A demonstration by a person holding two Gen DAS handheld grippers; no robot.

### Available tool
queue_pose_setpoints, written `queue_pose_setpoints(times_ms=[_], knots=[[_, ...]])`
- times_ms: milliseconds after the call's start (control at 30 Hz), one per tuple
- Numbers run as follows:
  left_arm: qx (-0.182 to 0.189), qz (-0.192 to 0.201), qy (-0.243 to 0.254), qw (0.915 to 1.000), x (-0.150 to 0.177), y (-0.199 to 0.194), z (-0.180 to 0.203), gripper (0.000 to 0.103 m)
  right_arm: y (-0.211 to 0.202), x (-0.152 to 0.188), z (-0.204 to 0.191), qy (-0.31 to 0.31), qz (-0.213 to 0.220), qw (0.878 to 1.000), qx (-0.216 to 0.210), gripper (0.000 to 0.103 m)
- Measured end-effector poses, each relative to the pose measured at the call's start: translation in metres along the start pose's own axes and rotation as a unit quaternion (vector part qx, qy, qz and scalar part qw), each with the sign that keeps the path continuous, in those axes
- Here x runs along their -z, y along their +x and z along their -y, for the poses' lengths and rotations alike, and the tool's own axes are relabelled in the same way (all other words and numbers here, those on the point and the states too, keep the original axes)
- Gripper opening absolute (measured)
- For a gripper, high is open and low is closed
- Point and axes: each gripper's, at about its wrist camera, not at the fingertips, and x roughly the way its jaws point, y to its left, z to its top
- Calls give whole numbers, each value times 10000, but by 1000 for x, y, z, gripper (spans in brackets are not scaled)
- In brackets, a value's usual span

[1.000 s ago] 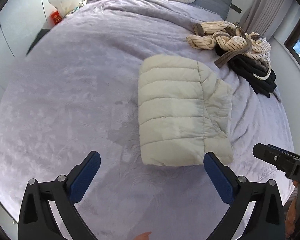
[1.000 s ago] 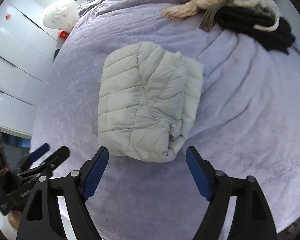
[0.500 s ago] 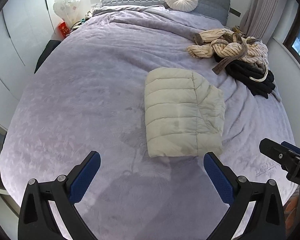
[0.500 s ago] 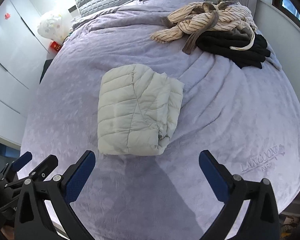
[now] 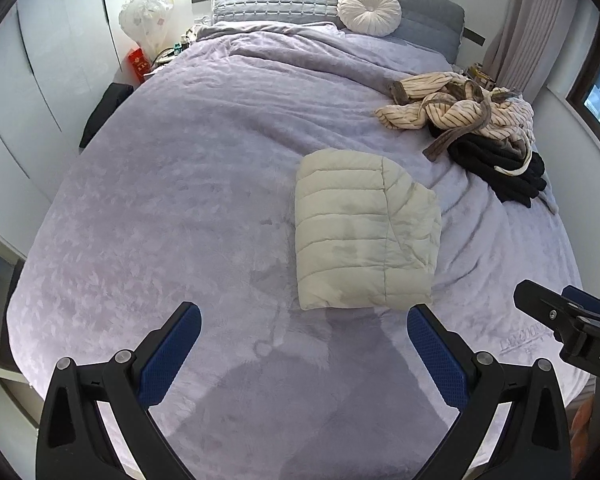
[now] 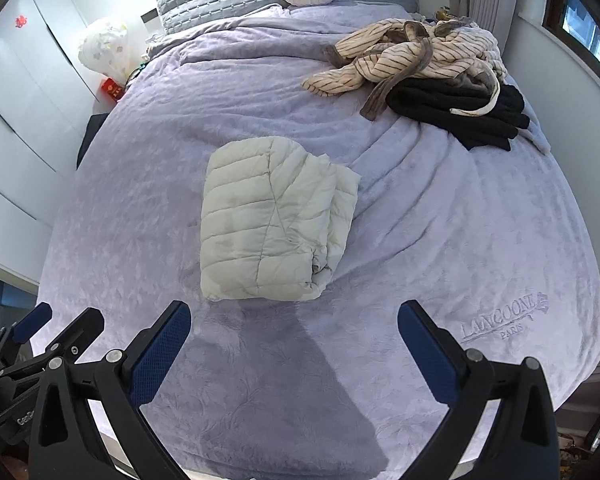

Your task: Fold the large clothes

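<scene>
A cream quilted puffer jacket lies folded into a compact rectangle in the middle of the lilac bed; it also shows in the right wrist view. My left gripper is open and empty, held back above the bed's foot, short of the jacket. My right gripper is open and empty too, also back from the jacket's near edge. The right gripper shows at the right edge of the left wrist view. The left gripper shows at the lower left of the right wrist view.
A heap of unfolded clothes, a striped cream garment over black garments, lies at the bed's far right. A round white cushion and grey pillows sit at the headboard. White wardrobes stand left; a curtain and window are right.
Both grippers have pulled back and up from the folded jacket, so it looks smaller and farther away. The right gripper's jaws have opened wider. The jacket has not moved.
</scene>
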Motion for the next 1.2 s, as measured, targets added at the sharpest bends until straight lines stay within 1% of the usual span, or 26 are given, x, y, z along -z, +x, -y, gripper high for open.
queue_pose_setpoints(times_ms=[167, 1200], knots=[[-72, 37, 60, 9999, 0, -6, 1, 103, -4, 0, 0, -24, 30, 10000, 38, 103], [-101, 47, 86, 9999, 2, -10, 3, 103, -8, 0, -1, -54, 4, 10000, 77, 103]])
